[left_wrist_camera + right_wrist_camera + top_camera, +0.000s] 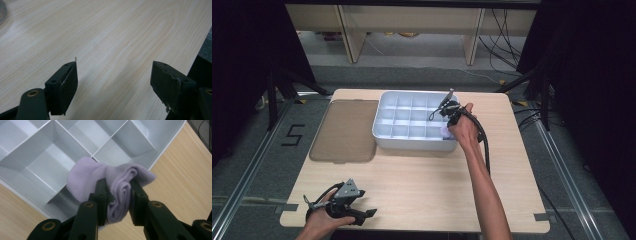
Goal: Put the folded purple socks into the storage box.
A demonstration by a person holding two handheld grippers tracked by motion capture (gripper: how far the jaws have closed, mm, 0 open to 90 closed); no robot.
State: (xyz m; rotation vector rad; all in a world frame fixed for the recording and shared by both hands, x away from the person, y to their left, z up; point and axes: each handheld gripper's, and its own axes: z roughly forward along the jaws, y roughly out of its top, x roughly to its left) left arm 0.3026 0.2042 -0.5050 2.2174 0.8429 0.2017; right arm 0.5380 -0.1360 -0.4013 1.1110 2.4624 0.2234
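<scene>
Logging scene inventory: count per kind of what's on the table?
Divided tray: 1
Brown lid: 1
Lilac sock, held in the right gripper: 1
Total: 3

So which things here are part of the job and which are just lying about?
In use: purple sock, right gripper shut on it, white divided tray.
Lying about: brown lid, left gripper open over bare table.
</scene>
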